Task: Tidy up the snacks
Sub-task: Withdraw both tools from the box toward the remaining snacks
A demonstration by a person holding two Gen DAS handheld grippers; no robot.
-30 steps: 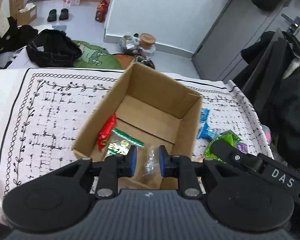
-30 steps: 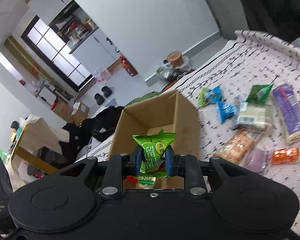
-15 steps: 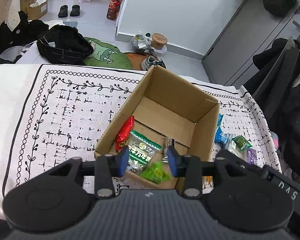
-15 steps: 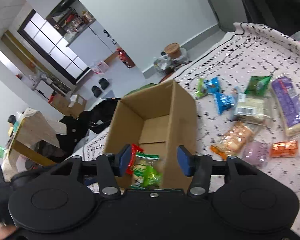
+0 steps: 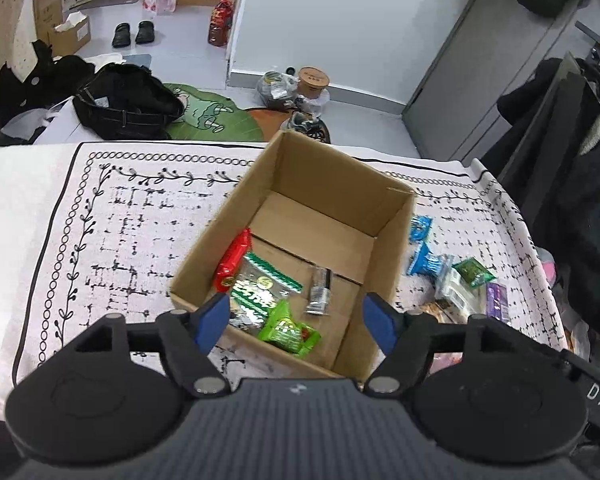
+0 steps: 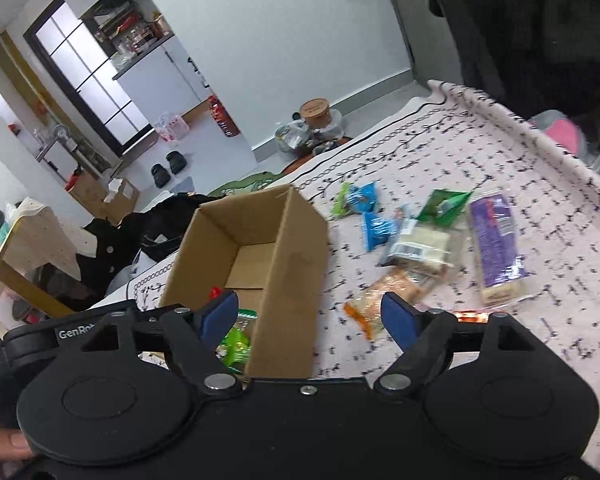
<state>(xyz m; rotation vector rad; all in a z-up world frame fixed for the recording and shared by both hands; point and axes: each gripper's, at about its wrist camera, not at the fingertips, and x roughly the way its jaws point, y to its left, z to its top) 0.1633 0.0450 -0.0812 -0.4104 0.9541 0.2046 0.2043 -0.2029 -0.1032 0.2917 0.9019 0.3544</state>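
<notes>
An open cardboard box (image 5: 228, 216) stands on the patterned cloth. Inside lie a red packet (image 5: 233, 260), a green-and-white packet (image 5: 260, 292), a bright green packet (image 5: 288, 326) and a small clear packet (image 5: 320, 288). My left gripper (image 5: 294, 320) hovers over the box's near end, its jaws opening and nothing between them. In the right wrist view my right gripper (image 6: 309, 316) hangs over the box (image 6: 284, 248) at its near right wall, jaws also opening and empty. The bright green packet (image 6: 236, 346) shows behind its left finger.
Loose snacks lie on the cloth right of the box: blue packets (image 6: 374, 226), a green packet (image 6: 444, 204), a purple bar (image 6: 496, 240), a white packet (image 6: 418, 246) and an orange-brown one (image 6: 384, 296). Dark coats (image 5: 580, 184) hang by the table's right edge.
The left gripper let go of the clear packet and the right let go of the bright green one; both now lie in the box. Both jaws spread wide and both grippers pulled back.
</notes>
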